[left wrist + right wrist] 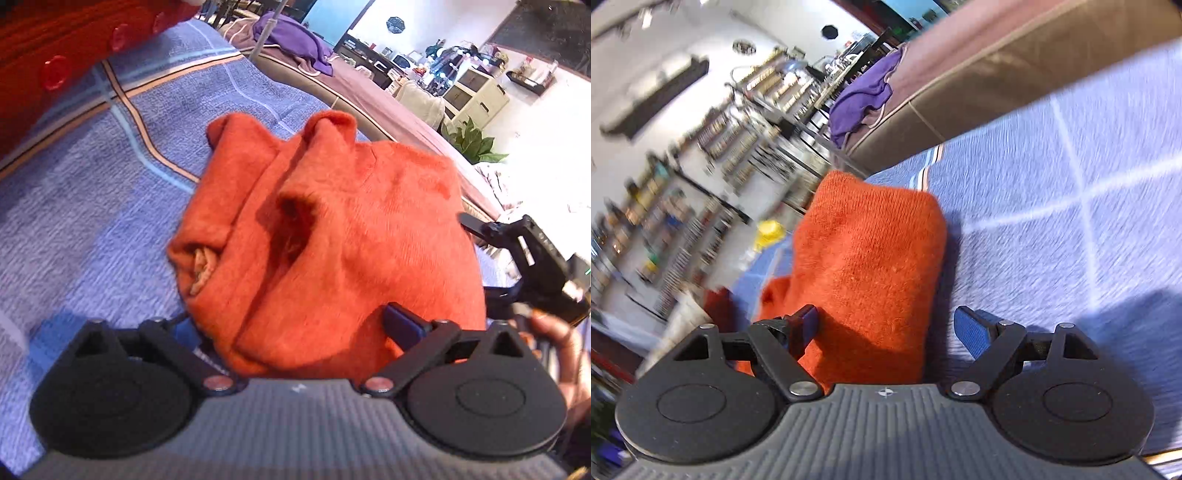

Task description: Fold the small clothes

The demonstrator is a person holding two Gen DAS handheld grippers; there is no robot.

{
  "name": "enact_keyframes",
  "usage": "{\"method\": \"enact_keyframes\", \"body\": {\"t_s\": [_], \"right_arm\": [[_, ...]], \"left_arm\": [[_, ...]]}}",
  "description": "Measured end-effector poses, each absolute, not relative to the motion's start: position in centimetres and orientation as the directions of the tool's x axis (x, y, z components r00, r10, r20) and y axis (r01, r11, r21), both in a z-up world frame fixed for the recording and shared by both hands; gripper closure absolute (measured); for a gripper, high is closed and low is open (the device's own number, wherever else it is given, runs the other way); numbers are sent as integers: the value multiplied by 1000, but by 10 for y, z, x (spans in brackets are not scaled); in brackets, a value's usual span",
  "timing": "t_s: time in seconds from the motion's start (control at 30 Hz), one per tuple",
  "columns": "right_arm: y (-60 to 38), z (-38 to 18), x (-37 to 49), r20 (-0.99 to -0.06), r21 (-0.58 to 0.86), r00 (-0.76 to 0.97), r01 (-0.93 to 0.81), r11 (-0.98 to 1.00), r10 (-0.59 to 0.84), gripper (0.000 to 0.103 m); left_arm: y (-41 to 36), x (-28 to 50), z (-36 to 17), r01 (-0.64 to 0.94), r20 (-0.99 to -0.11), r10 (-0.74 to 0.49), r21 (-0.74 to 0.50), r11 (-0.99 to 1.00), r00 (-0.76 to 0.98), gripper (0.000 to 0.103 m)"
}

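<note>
Nowhere does the orange garment [332, 236] bear writing.

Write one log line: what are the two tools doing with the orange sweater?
left tool: open | right tool: open | orange sweater: folded on blue blanket, between fingers, unheld

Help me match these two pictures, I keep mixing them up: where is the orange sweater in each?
Left wrist: the orange sweater fills the centre, on the blue blanket.
Right wrist: it lies centre, slightly left.
Shared landmark: the purple cloth near the top of each.
</note>
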State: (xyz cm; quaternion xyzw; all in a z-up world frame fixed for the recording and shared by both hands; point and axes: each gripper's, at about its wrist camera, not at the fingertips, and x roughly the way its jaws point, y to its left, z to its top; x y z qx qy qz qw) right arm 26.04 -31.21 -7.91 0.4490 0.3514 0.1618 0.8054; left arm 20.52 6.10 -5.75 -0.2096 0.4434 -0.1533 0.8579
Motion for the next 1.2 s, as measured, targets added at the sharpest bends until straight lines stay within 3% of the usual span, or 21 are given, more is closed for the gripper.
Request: {"method": "enact_keyframes", "body": {"t_s": [0.1, 0.13, 0.17, 0.23, 0.27, 0.37, 0.43, 0.73, 0.9, 1.07, 1.2], "right_arm": [[-293, -91, 276, -388, 869, 692, 54, 492, 609, 0], [-288, -91, 278, -392, 863, 704, 59, 502, 591, 0], [-285, -91, 280, -398, 861, 710, 70, 504, 581, 8], [-283, -87, 278, -408, 855, 713, 81, 512, 570, 22], [-284, -84, 276, -413, 851, 715, 83, 518, 564, 25], [-288, -68, 273, -434, 830, 716, 81, 552, 547, 36], [-286, -58, 268, -434, 818, 723, 66, 571, 537, 40], [-254, 45, 261, -366, 733, 763, -118, 670, 534, 41], [-214, 122, 271, -239, 737, 742, -281, 614, 626, 41], [-131, 164, 309, -77, 834, 644, -378, 403, 762, 41], [-49, 148, 346, -128, 878, 590, -305, 368, 797, 41]], "left_arm": [[56, 221, -58, 76, -699, -458, -504, 860, 550, 26], [55, 224, -58, 76, -700, -460, -506, 859, 546, 40], [54, 226, -58, 80, -701, -463, -506, 859, 542, 52], [49, 231, -55, 98, -706, -456, -486, 869, 542, 61], [46, 233, -53, 114, -706, -454, -474, 873, 544, 68], [41, 236, -45, 153, -699, -455, -451, 879, 552, 75], [40, 236, -36, 179, -694, -457, -437, 882, 557, 76], [54, 214, 38, 267, -625, -464, -387, 883, 628, 77], [118, 191, 126, 316, -535, -444, -317, 894, 719, 75], [209, 187, 186, 208, -503, -276, -188, 960, 819, 73], [272, 204, 174, 64, -576, -147, -163, 985, 804, 71]]}}
